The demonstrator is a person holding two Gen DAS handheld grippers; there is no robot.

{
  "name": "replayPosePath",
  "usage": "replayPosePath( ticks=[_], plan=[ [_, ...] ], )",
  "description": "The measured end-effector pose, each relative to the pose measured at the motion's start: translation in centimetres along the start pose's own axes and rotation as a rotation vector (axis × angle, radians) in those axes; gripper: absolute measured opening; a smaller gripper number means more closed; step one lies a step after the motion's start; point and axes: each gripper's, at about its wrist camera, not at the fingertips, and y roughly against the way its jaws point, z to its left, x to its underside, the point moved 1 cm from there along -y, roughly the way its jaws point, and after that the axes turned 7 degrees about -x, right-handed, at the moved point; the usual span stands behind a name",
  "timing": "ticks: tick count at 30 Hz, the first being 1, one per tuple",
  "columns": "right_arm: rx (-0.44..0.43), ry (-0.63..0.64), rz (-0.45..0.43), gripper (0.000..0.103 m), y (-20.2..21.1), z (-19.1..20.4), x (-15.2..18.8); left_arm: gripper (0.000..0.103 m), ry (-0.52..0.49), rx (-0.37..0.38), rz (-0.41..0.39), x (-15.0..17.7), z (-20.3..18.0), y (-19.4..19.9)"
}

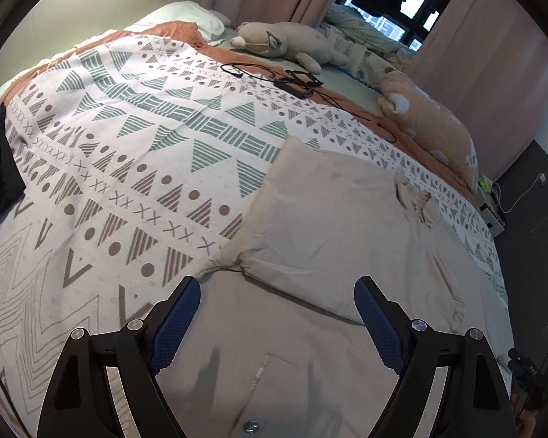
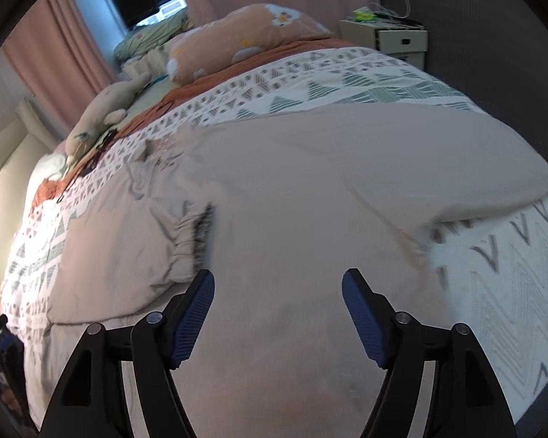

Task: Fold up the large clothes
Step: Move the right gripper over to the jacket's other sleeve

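Fabric fills the space under both grippers: a big beige garment (image 1: 332, 219) lies spread on the patterned bedspread (image 1: 128, 153), one part of it folded over the rest. The left gripper (image 1: 277, 294) hangs above it with its blue-padded fingers (image 1: 175, 325) spread wide, nothing between them; the bunched corner of the folded flap sits just ahead of its left finger, and a metal snap button (image 1: 251, 427) shows below, close to the camera. The right gripper (image 2: 278, 286) is likewise above the garment (image 2: 310, 182), fingers apart and gripping nothing, with a gathered cuff (image 2: 190, 233) just ahead of its left finger. This view is smeared by motion. Farther beyond the left gripper lie a black cable (image 1: 274, 76), a stuffed animal (image 1: 285, 42) and an orange pillow (image 1: 431, 124). A small nightstand (image 2: 394, 38) stands well past the right gripper, beside the bed.
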Motion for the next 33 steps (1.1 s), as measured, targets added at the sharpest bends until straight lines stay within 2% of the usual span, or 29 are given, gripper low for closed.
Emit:
replayPosePath(
  ticks=[6,13,14,16,20,22,24,28,33],
  plan=[
    [0.072,-0.062,-0.064,0.073,4.0,-6.2,0.0,0.087,-0.080,0.019,-0.039,1.2,-4.4,1.3],
    [0.103,-0.146,-0.124,0.071,6.6,-13.6,-0.2,0.087,-0.125,0.031,-0.060,2.7,-8.0,1.4],
    [0.104,-0.161,-0.129,0.070,6.7,-14.5,-0.3,0.087,-0.135,0.028,-0.062,2.9,-8.5,1.3],
    [0.106,-0.193,-0.139,0.061,6.9,-16.6,-0.2,0.087,-0.151,0.015,-0.064,3.3,-9.3,1.0],
    [0.103,-0.263,-0.156,0.053,6.2,-20.8,-0.4,0.087,-0.125,0.034,-0.050,4.1,-10.4,0.3],
    [0.101,-0.296,-0.168,0.047,6.0,-22.6,-0.4,0.087,-0.125,0.000,-0.067,4.5,-10.9,0.1],
    [0.100,-0.331,-0.185,0.045,5.6,-24.3,-0.5,0.087,-0.129,-0.025,-0.087,4.9,-11.4,-0.1],
    [0.103,-0.371,-0.201,0.039,4.6,-27.3,-1.2,0.087,-0.116,-0.015,-0.089,5.2,-12.1,-1.0],
    [0.109,-0.386,-0.208,0.038,3.2,-29.8,-2.8,0.087,-0.117,-0.009,-0.129,5.4,-12.9,-1.9]
  ],
)
